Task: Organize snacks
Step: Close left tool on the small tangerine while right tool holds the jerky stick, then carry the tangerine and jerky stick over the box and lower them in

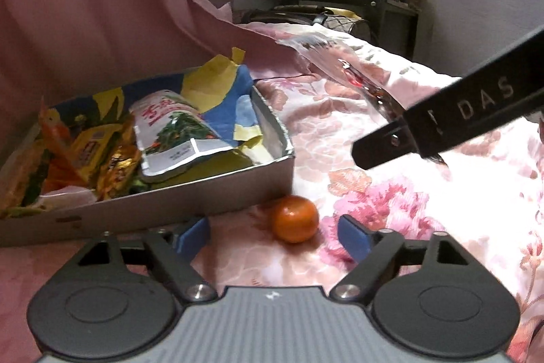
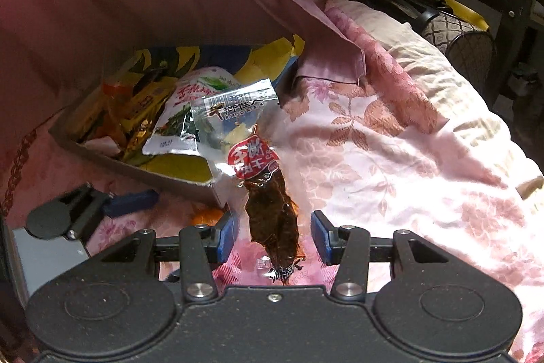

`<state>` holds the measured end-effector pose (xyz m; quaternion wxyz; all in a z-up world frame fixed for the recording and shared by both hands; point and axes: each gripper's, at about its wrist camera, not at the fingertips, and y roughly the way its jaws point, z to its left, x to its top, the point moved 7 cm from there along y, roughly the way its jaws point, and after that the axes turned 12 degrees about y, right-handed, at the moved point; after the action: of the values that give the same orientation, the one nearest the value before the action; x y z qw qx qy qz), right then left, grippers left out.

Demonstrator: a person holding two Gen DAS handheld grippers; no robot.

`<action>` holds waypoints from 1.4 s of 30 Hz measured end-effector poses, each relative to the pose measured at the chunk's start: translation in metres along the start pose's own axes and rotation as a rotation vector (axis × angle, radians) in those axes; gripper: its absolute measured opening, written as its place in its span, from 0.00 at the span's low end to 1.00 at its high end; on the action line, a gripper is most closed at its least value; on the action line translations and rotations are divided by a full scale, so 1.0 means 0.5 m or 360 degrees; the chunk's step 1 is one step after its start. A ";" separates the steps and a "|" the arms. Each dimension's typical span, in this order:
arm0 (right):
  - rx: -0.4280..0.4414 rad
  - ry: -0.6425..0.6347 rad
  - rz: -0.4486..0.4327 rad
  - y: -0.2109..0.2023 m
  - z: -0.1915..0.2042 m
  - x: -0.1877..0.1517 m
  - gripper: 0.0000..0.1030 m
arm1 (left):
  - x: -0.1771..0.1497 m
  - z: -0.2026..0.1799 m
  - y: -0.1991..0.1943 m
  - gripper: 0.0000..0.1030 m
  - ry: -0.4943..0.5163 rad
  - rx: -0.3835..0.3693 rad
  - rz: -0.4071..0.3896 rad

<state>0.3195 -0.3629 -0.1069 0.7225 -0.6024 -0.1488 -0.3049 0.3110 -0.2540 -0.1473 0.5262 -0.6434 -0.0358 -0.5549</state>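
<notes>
L claw [image 1: 272, 235] wide open, empty, orange [image 1: 294, 218] between tips at 12. R claw [image 2: 273, 235] holds jerky pack [image 2: 268, 193]; pad contact unclear.

Floral bedspread [image 1: 391, 159] under grey snack box [image 1: 190, 196] and orange fruit [image 1: 294, 218].

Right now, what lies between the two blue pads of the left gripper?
In the left wrist view, a small orange fruit lies on the flowered bedcover between the left gripper's open pads, untouched, just beside the box.
</notes>
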 end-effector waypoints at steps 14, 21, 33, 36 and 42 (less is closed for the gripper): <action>0.0020 -0.0001 -0.0005 0.000 0.007 -0.001 0.47 | -0.004 -0.021 0.003 0.34 0.0044 0.0004 0.0046; 0.0048 -0.0072 -0.0001 -0.010 0.033 -0.013 0.47 | -0.033 -0.013 -0.072 0.34 0.0103 0.0095 0.0019; 0.0174 -0.0074 -0.0249 -0.036 0.108 0.007 0.47 | 0.013 0.116 -0.180 0.34 0.0009 0.0297 -0.0061; 0.0195 -0.0034 -0.0356 -0.027 0.119 0.034 0.47 | 0.046 0.159 -0.165 0.34 -0.0039 0.0327 -0.0070; 0.0256 0.0079 -0.0461 0.014 0.125 0.086 0.47 | 0.089 0.222 -0.108 0.34 -0.0149 0.0352 -0.0062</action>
<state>0.3665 -0.3132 -0.0729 0.7203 -0.5072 -0.2401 -0.4078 0.3691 -0.1743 -0.0605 0.5807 -0.6058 -0.1339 -0.5271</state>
